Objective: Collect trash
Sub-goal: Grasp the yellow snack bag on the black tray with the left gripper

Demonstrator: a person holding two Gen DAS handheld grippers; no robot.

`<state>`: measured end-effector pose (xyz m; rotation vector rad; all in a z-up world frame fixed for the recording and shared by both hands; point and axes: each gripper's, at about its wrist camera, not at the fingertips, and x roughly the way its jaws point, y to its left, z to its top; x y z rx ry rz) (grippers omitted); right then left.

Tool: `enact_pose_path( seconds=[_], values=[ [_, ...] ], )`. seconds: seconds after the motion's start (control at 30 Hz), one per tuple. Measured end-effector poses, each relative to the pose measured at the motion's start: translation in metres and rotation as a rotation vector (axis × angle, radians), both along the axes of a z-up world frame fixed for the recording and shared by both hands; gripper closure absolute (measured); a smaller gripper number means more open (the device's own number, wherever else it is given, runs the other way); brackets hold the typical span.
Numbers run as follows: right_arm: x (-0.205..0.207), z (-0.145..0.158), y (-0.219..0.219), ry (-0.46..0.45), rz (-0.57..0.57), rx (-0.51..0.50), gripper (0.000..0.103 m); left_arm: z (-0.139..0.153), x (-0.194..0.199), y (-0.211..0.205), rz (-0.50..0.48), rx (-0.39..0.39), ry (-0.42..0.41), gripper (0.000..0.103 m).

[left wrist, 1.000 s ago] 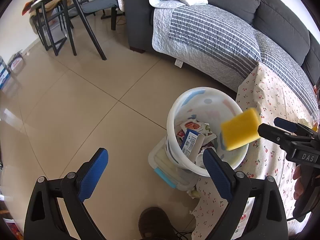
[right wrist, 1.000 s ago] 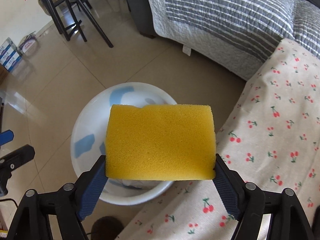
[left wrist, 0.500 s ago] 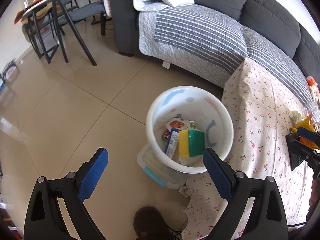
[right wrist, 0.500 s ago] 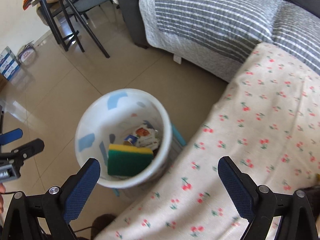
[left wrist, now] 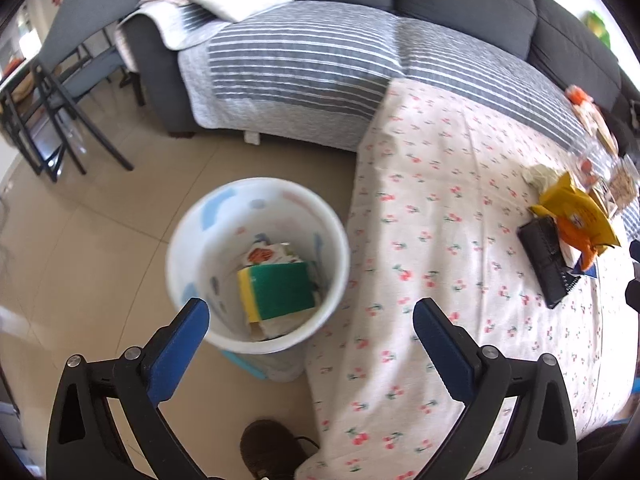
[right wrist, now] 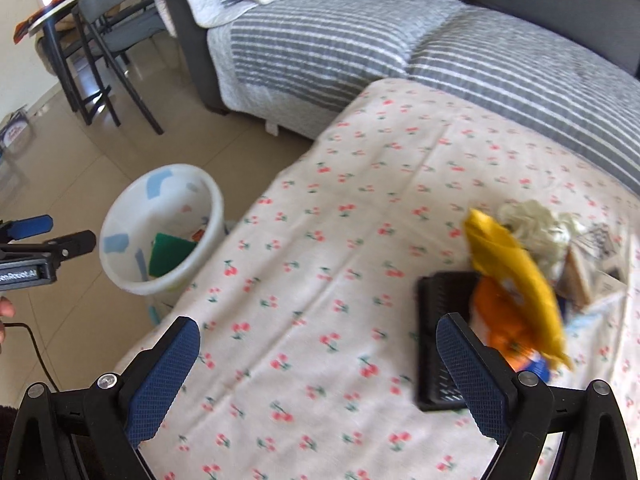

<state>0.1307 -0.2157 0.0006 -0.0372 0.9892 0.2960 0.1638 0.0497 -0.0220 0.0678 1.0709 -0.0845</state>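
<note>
A white bin (left wrist: 188,248) stands on the floor at the table's left edge; it also shows in the right wrist view (right wrist: 120,220). A yellow and green sponge (left wrist: 276,290) lies in it on other wrappers. My left gripper (left wrist: 310,344) is open and empty above the bin's near rim. My right gripper (right wrist: 318,360) is open and empty over the cherry-print tablecloth (right wrist: 340,240). An orange and yellow snack bag (right wrist: 516,292) lies on a black notebook (right wrist: 436,340) at the right, with a crumpled tissue (right wrist: 536,228) behind it.
A grey sofa with a striped cover (left wrist: 320,52) runs behind the table. Chairs and a table (left wrist: 60,92) stand at far left. A blue-lidded box (left wrist: 256,368) sits under the bin. More small items (left wrist: 600,152) lie at the table's far right.
My right gripper opened and dropped the sponge into the bin, then swung right over the table toward the snack bag. My left gripper view shifted right.
</note>
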Motion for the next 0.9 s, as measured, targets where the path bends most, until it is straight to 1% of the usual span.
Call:
enact_pose_path(
  seconds=[0.1, 0.17, 0.33, 0.47, 0.6, 0.67, 0.73, 0.77, 0.9],
  values=[
    [-0.01, 0.004, -0.027, -0.021, -0.053, 0.003, 0.004, 0.004, 0.002, -0.03, -0.045, -0.018, 0.0, 0.0],
    [-0.014, 0.005, -0.045, -0.016, -0.088, -0.01, 0.004, 0.006, 0.003, -0.05, -0.074, -0.031, -0.003, 0.0],
    [-0.021, 0.008, -0.097, -0.012, -0.188, 0.004, 0.004, 0.011, 0.011, -0.104, -0.141, -0.093, 0.008, 0.0],
    [-0.025, 0.006, -0.135, 0.002, -0.268, 0.017, 0.004, 0.016, 0.017, -0.144, -0.191, -0.185, 0.018, 0.0],
    [-0.029, 0.001, -0.167, 0.013, -0.334, 0.009, 0.004, 0.021, 0.021, -0.174, -0.192, -0.272, 0.003, 0.002],
    [-0.031, -0.002, -0.182, 0.021, -0.361, 0.009, 0.004, 0.023, 0.025, -0.187, -0.192, -0.318, 0.001, 0.009],
    [-0.033, -0.005, -0.194, 0.031, -0.383, 0.008, 0.004, 0.021, 0.029, -0.201, -0.198, -0.343, 0.004, 0.02],
    [-0.034, -0.007, -0.2, 0.035, -0.392, 0.006, 0.004, 0.02, 0.03, -0.207, -0.203, -0.354, 0.008, 0.022],
    [-0.037, -0.011, -0.218, 0.047, -0.425, -0.001, 0.004, 0.011, 0.039, -0.228, -0.219, -0.423, 0.043, 0.039]
  ],
)
